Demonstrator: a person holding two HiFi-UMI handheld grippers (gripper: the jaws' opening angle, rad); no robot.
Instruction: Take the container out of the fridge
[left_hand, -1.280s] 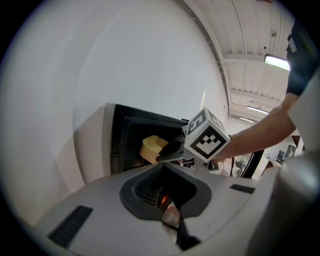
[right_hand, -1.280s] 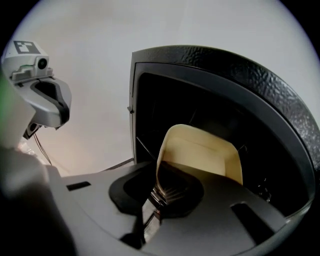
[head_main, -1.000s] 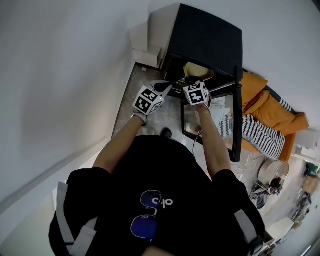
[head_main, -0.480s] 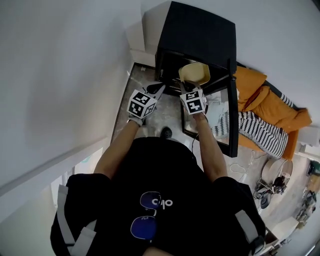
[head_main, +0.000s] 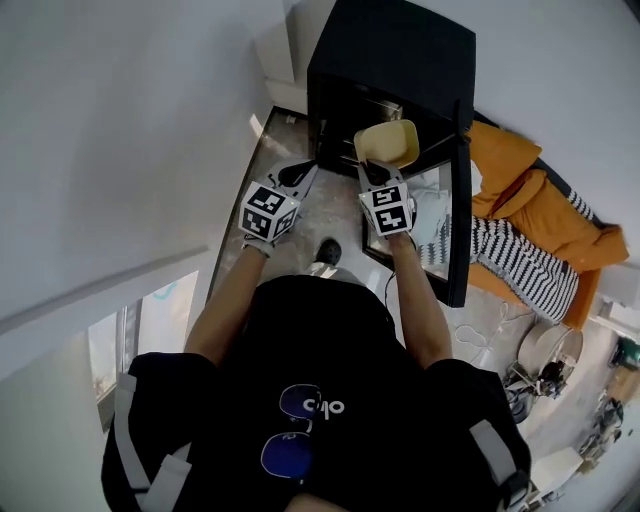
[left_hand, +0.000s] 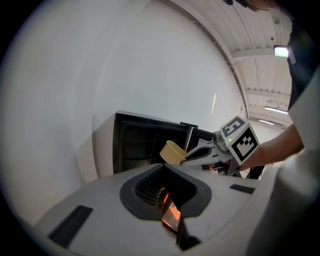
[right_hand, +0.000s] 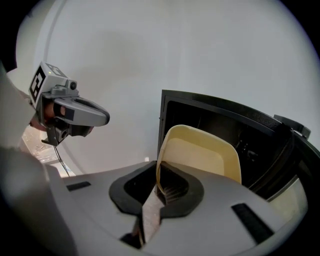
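Note:
A cream plastic container (head_main: 387, 143) hangs in front of the black fridge's (head_main: 395, 55) open compartment. My right gripper (head_main: 378, 170) is shut on its near rim. In the right gripper view the container (right_hand: 200, 152) stands up from the right gripper (right_hand: 159, 187), with the dark fridge interior (right_hand: 240, 135) behind it. My left gripper (head_main: 303, 175) hovers to the container's left, shut with nothing in it. In the left gripper view the left gripper (left_hand: 167, 210) points at the fridge (left_hand: 145, 142), and the right gripper (left_hand: 192, 155) carries the container (left_hand: 172, 152).
The fridge door (head_main: 461, 200) stands open to the right. A white wall (head_main: 120, 130) runs along the left. An orange cushion (head_main: 530, 200) and a striped cloth (head_main: 515, 265) lie right of the door. My foot (head_main: 326, 252) is on the floor below the grippers.
The right gripper has drawn the container out of the fridge opening toward me. The left gripper has moved back and leftward alongside it.

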